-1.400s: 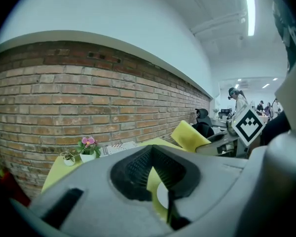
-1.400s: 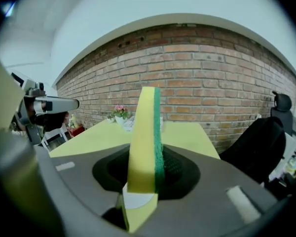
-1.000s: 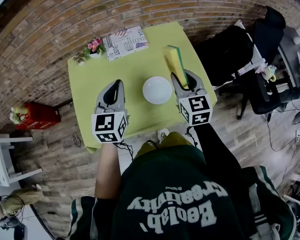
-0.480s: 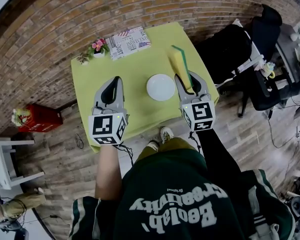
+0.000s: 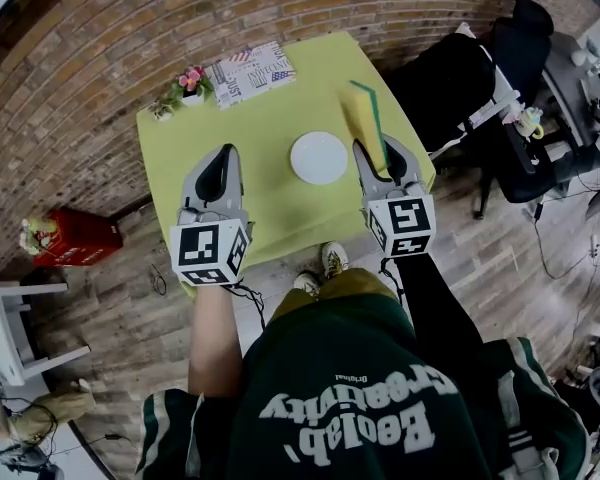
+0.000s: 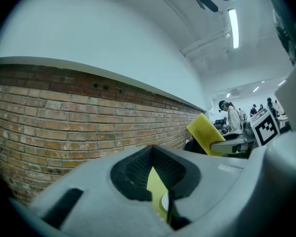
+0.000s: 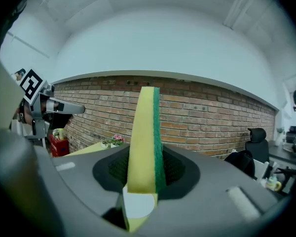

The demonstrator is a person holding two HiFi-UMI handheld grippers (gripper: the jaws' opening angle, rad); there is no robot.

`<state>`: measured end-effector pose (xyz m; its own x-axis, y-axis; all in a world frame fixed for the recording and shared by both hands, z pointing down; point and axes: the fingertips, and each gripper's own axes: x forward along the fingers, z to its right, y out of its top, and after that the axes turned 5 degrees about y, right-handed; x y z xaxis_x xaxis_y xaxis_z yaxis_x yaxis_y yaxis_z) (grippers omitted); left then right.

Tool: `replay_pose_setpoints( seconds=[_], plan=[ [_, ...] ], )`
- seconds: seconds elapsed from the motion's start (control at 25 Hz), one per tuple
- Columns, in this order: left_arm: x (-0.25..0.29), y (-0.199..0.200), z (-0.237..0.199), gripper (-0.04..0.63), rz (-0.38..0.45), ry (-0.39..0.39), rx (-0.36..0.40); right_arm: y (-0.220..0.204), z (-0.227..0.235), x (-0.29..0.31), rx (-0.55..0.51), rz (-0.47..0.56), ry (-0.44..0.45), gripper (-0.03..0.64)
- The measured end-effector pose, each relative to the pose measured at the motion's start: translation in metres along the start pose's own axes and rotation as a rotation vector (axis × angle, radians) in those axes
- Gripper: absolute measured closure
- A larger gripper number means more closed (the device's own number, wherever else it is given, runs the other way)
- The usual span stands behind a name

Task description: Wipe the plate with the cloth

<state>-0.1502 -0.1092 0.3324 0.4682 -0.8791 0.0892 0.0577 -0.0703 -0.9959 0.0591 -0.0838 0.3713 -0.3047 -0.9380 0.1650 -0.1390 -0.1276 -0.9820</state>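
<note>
- Right claw [image 5: 372, 156]: your jaws are clenched on the lower end of the sponge [image 5: 364, 116]. In the right gripper view the sponge stands upright between them, yellow foam to the left and green scouring face to the right.
- Sponge: it is held in the air over the right side of the surface [image 5: 270, 118]. In the head view it lies just beside the plate [image 5: 319, 157], to its right, and the 2 do not touch.
- Plate: white and round, it lies flat on the yellow-green surface, between your 2 claws and nearer the right one.
- Left claw [image 5: 227, 158]: your jaws are drawn together to a thin slit and grasp nothing. A sliver of the surface shows through the slit in the left gripper view. This claw hangs over the left half of the surface, apart from the plate.
- Far edge of the surface: a folded newspaper [image 5: 248, 73] lies there, with a small pot of pink flowers [image 5: 187, 83] just beside it, to its left.
- Surroundings: a brick wall [image 5: 100, 48] runs behind the surface. A red box [image 5: 65, 234] sits on the wooden floor at the left, and a black chair [image 5: 448, 78] stands at the right.
</note>
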Motion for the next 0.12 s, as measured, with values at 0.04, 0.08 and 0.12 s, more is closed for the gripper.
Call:
replay_pose_setpoints(
  seconds=[0.04, 0.08, 0.12],
  plan=[
    [-0.0016, 0.0002, 0.0001, 0.592, 0.002, -0.002, -0.001, 0.0002, -0.0012, -0.0016, 0.001, 0.0, -0.002, 0.484],
    [-0.0032, 0.0005, 0.0003, 0.592, 0.004, -0.004, -0.001, 0.0003, -0.0026, -0.0031, 0.002, 0.0, -0.004, 0.484],
    [-0.0048, 0.0007, 0.0004, 0.592, 0.006, -0.005, -0.001, 0.0005, -0.0041, -0.0046, 0.002, 0.0, -0.006, 0.485]
  ],
)
